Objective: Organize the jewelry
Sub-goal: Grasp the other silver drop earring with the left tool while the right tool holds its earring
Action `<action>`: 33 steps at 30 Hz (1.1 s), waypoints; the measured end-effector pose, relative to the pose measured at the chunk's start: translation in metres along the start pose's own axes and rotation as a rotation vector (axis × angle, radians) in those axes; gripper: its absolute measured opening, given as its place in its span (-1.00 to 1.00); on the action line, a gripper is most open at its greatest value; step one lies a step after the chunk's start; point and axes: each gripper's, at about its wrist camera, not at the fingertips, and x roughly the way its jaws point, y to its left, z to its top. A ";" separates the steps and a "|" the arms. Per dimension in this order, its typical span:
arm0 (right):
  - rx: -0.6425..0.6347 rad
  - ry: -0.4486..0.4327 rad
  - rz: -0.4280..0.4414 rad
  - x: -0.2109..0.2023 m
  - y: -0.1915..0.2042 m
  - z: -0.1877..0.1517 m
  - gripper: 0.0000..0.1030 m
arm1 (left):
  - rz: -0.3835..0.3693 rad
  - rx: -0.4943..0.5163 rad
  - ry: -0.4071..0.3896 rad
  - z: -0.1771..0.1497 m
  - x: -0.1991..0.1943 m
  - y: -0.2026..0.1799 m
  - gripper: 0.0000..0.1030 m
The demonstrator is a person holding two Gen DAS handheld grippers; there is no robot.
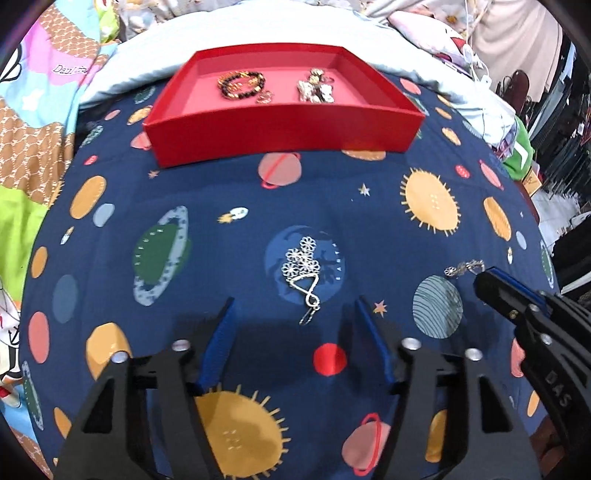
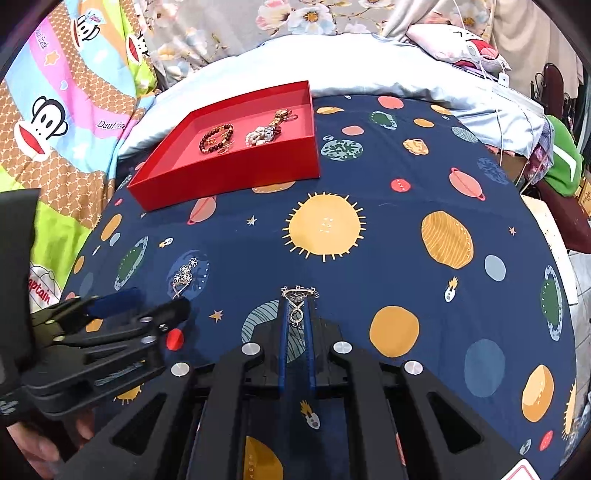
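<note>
A silver flower earring (image 1: 303, 272) lies on the navy planet-print cloth, just ahead of my open left gripper (image 1: 294, 301); it also shows in the right wrist view (image 2: 184, 277). My right gripper (image 2: 296, 303) is nearly shut around a second silver earring (image 2: 297, 300) whose top sticks out past the tips; this earring shows in the left wrist view (image 1: 464, 267). A red tray (image 1: 280, 122) at the far side holds a dark bead bracelet (image 1: 241, 85) and a pale jewelry cluster (image 1: 316, 88). The tray (image 2: 229, 173) also shows in the right wrist view.
The navy cloth (image 2: 406, 206) covers a rounded surface with a pale blue sheet (image 1: 258, 29) behind. A colourful monkey-print blanket (image 2: 55, 122) lies to the left. A green item (image 2: 561, 162) and clutter sit at the right edge.
</note>
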 end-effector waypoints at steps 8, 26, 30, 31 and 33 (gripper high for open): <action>0.010 -0.002 0.012 -0.001 -0.002 -0.001 -0.86 | 0.047 0.039 -0.024 -0.002 0.000 -0.005 -0.44; 0.002 -0.047 0.048 -0.019 0.007 0.011 -0.86 | 0.014 0.016 -0.069 0.006 -0.029 0.012 -0.88; -0.003 -0.078 0.065 -0.031 0.011 0.020 -0.86 | 0.017 -0.016 -0.099 0.013 -0.046 0.028 -0.88; -0.004 -0.090 0.068 -0.035 0.012 0.023 -0.86 | 0.019 -0.026 -0.109 0.015 -0.050 0.032 -0.88; -0.007 -0.104 0.074 -0.041 0.013 0.027 -0.86 | 0.024 -0.046 -0.132 0.021 -0.060 0.042 -0.88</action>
